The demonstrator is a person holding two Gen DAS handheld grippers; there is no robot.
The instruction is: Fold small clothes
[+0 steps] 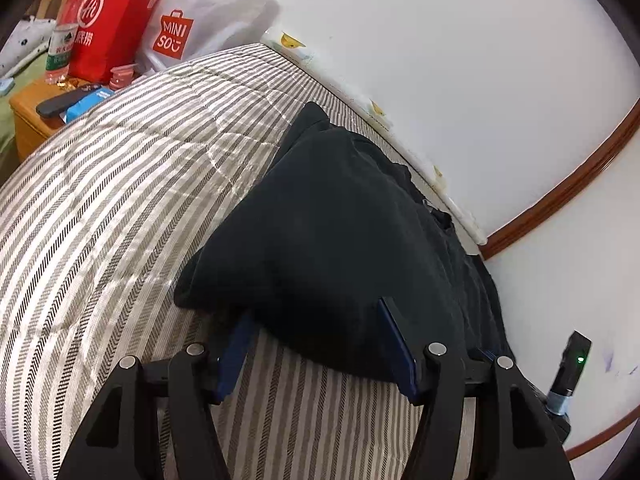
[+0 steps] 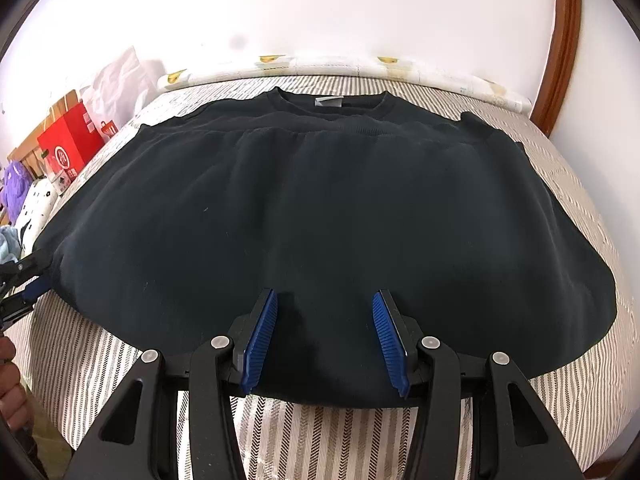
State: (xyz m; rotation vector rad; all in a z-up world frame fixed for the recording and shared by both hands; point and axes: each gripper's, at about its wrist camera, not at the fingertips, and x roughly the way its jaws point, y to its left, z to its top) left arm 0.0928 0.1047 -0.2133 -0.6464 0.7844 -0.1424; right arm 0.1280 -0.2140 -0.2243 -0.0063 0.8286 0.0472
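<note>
A black sweatshirt (image 2: 320,208) lies folded bottom-to-collar on the striped bed (image 2: 340,432), its collar and grey label (image 2: 329,102) at the far side. My right gripper (image 2: 325,320) is open, its blue pads over the near folded edge without pinching it. My left gripper (image 1: 316,320) is open at the garment's left end (image 1: 328,232), its jaws straddling the raised fold; one pad is partly hidden by cloth. The left gripper also shows in the right wrist view (image 2: 24,280) at the far left edge.
A white wall (image 1: 460,60) runs close along the bed's far side, with a wooden trim (image 1: 568,184). A nightstand (image 1: 28,120) beside the bed holds a red bag (image 1: 108,16), a white bag (image 1: 208,12) and a bottle (image 1: 62,40). Striped bedding (image 1: 100,200) lies bare left of the garment.
</note>
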